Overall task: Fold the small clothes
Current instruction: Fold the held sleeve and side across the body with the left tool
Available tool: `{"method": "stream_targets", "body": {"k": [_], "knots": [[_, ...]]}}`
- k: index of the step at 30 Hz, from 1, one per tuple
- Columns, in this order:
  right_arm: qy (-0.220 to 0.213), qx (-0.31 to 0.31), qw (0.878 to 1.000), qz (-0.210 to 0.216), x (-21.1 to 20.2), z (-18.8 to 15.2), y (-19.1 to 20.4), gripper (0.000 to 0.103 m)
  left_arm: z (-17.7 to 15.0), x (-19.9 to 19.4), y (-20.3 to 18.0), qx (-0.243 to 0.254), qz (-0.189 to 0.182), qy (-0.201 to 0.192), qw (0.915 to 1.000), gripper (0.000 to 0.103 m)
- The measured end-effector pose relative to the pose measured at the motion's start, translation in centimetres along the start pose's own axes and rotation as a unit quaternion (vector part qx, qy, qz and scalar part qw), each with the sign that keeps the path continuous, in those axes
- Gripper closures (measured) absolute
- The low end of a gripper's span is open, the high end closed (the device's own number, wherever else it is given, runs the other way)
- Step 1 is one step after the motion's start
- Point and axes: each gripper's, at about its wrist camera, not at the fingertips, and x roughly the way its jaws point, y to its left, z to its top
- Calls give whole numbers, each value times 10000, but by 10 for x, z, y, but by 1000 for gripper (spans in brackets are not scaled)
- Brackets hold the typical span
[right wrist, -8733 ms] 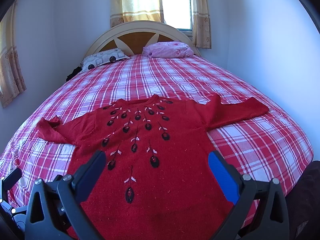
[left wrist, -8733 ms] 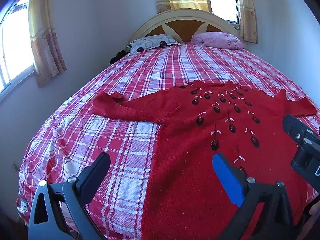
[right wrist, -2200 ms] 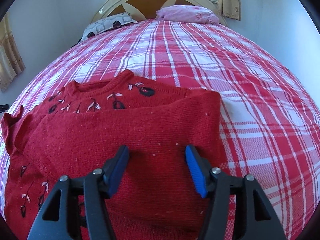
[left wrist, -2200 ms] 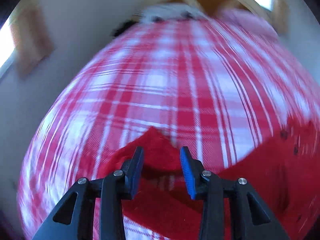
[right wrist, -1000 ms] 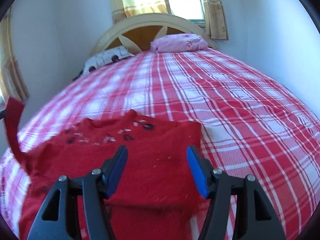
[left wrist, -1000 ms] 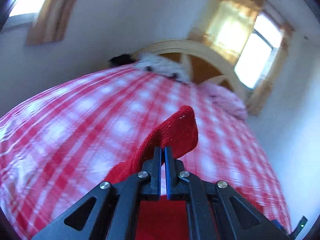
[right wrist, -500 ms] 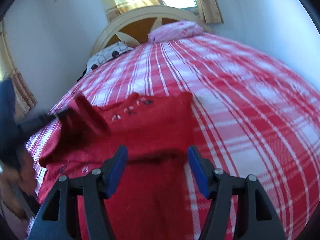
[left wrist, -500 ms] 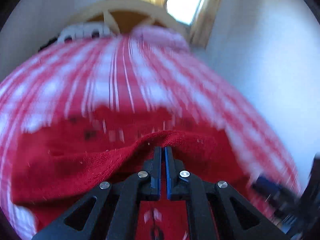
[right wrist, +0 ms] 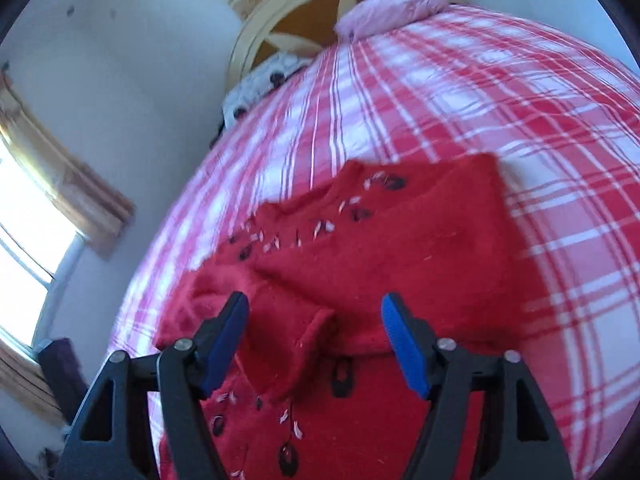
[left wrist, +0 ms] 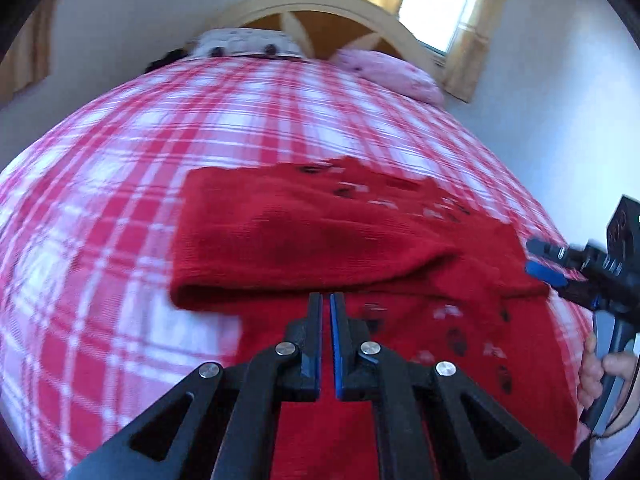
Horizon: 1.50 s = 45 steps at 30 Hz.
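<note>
Left wrist view gives me the plaid bedspread (left wrist: 120, 208) with the red sweater (left wrist: 304, 232) on it, both sleeves folded across its chest; my right gripper (right wrist: 314, 334) hovers wide open, empty; my left gripper (left wrist: 326, 308) is nearly closed, seemingly gripping nothing.

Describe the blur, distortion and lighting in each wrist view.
Left wrist view: motion blur smears the red sweater and plaid bedspread; the window is blown out; fisheye bulges the bed. Right wrist view: tilted frame, sweater pattern soft, side window overexposed, dark corners.
</note>
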Motion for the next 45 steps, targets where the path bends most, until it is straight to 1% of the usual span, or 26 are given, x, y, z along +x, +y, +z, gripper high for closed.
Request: {"method": "stream_targets", "body": {"k": [1,2,5,8,9,10,11,12,15,17,19,24,27,31,33,35,36,37,38,39,40,41,42,43,44,45], "knots": [[105,-100,9998,-126,10,-3,6,49,-2,1,9,-89,118,-21,9999,99],[211,-205,9994,-192,21,-6,11,53,-3,2,15,-140,210,-22,9997,99],[398,-449,9964,-600,45,-16,20,53,-7,6,31,-275,541,59,9981,99],[316,-841,9915,-938,52,-23,30,53,-11,7,42,-406,664,84,9969,99],[343,-1004,9890,-1030,54,-24,35,58,-12,8,44,-432,703,93,9965,99],[381,-1146,9867,-1088,56,-25,38,81,-12,9,46,-448,789,104,9958,99],[482,-1238,9860,-1008,58,-26,40,88,-12,10,47,-452,860,105,9952,99],[557,-1270,9858,-946,59,-26,41,88,-11,11,48,-452,898,102,9949,99],[464,-1555,9815,-1021,52,-27,47,89,-11,9,52,-510,791,71,9955,99],[197,-1642,9808,-1036,39,-21,52,90,-10,8,54,-571,687,55,9960,99],[-172,-1811,9765,-1158,18,-10,57,90,-8,8,56,-576,708,83,9958,99],[-525,-2190,9602,-1652,-6,15,50,90,0,9,63,-738,668,64,9950,99],[-462,-2269,9565,-1776,-4,27,35,90,8,8,57,-600,840,-38,9947,99],[-307,-2398,9445,-2226,15,33,9,90,18,13,49,-521,1016,-113,9934,99],[-102,-2288,9488,-2174,28,32,-8,88,21,19,43,-499,1033,-80,9934,99],[33,-2062,9546,-2151,39,28,-24,80,25,26,38,-381,1013,-25,9941,99],[157,-1934,9569,-2159,43,27,-32,65,27,31,32,-259,1023,21,9944,99],[127,-1818,9591,-2167,39,29,-38,52,27,33,29,-170,1045,43,9944,99],[2,-1726,9603,-2192,29,31,-40,45,28,35,26,-102,1070,56,9942,99],[-173,-1635,9592,-2301,18,32,-43,30,29,37,24,-55,1097,61,9939,99],[-420,-1527,9549,-2512,4,34,-46,25,30,39,23,-42,1112,54,9938,99],[-710,-1396,9476,-2782,-15,34,-49,25,31,40,22,-51,1103,46,9939,99],[-825,-1356,9469,-2797,-26,33,-49,25,32,42,22,-71,1083,47,9941,99],[-908,-1346,9498,-2673,-37,31,-48,32,33,44,21,-89,1079,59,9941,99],[-910,-1358,9565,-2416,-48,27,-44,38,35,47,19,-99,1061,80,9943,99],[-870,-1367,9602,-2276,-53,24,-41,48,36,50,15,-87,999,102,9949,99]]}}
